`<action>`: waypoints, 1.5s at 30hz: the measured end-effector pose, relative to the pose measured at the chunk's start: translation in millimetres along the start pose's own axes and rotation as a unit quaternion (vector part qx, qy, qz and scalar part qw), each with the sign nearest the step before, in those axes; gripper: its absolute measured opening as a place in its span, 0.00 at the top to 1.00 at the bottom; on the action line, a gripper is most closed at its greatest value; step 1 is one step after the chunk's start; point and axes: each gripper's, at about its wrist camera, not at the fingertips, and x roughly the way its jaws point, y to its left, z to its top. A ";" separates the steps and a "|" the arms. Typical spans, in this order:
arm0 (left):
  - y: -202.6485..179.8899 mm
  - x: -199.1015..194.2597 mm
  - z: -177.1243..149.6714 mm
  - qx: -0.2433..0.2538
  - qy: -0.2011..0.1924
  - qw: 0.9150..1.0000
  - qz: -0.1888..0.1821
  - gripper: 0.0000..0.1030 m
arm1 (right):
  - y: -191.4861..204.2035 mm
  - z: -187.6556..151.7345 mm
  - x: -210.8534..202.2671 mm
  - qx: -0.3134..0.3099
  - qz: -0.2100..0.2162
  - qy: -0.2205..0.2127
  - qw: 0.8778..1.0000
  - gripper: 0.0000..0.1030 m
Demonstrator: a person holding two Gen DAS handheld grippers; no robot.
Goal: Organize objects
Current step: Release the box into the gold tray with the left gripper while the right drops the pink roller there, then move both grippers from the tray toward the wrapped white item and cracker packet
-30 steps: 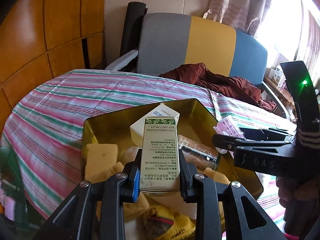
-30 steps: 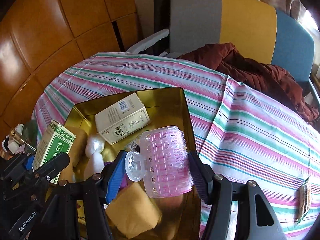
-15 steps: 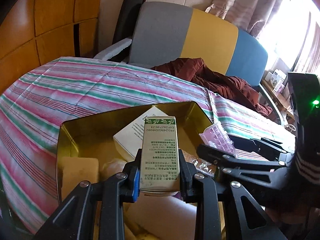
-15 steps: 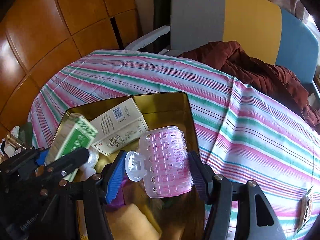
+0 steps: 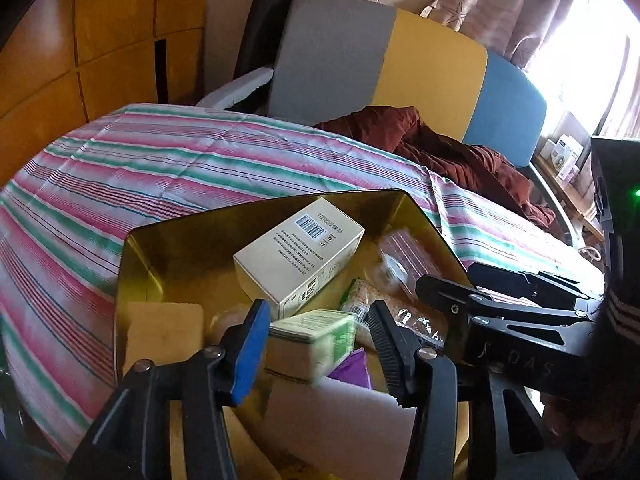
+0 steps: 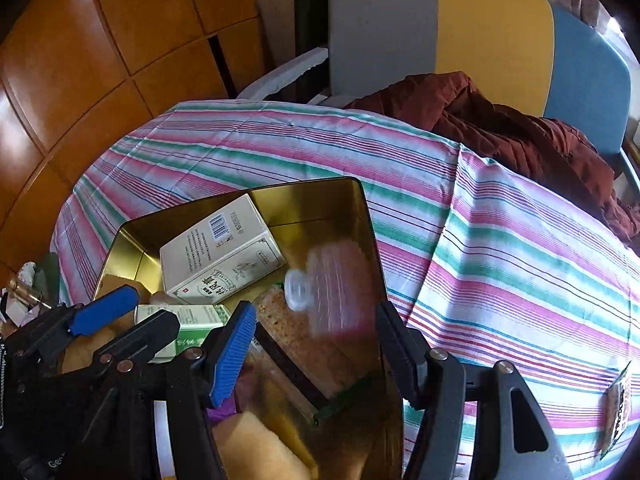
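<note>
We see the left gripper (image 5: 316, 344) opening: the green-and-white carton (image 5: 310, 338), blurred, sits between its fingers, pads off it, over the gold tin (image 5: 160, 248). Right gripper (image 6: 316, 344) fingers apart; the pink plastic roller (image 6: 332, 284), blurred, lies just beyond them inside the tin, ungripped.

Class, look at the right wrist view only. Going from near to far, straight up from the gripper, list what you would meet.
Right gripper → pink plastic roller, blurred → far rim of gold tin → striped cloth → grey chair back.
</note>
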 end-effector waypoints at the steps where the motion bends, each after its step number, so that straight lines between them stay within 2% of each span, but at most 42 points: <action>1: -0.5 -2.5 -0.9 0.002 -0.003 1.000 0.002 0.51 | 1.3 -0.9 -0.5 -0.001 0.001 0.000 1.000 0.39; 12: -3.1 -31.0 -13.5 0.017 -0.042 0.998 0.041 0.49 | 9.4 -15.5 -11.0 0.001 0.000 -0.003 1.000 0.39; 18: -4.9 -45.2 -23.6 0.017 -0.055 0.997 0.048 0.45 | 9.6 -26.1 -22.7 0.005 -0.006 -0.008 1.000 0.38; 27: -13.0 -66.9 -41.9 0.027 -0.069 0.996 0.052 0.44 | 8.7 -44.4 -45.1 0.016 -0.018 -0.021 0.999 0.37; 35: -28.9 -88.6 -54.7 0.044 -0.083 0.995 0.033 0.44 | 3.4 -58.6 -78.1 0.029 -0.029 -0.049 0.998 0.36; 41: -48.5 -97.7 -66.3 0.067 -0.081 0.994 0.014 0.44 | -19.8 -76.9 -100.0 0.056 -0.049 -0.059 0.996 0.36; 45: -65.1 -101.6 -74.9 0.085 -0.078 0.993 0.000 0.38 | -39.7 -90.7 -111.3 0.073 -0.069 -0.059 0.993 0.35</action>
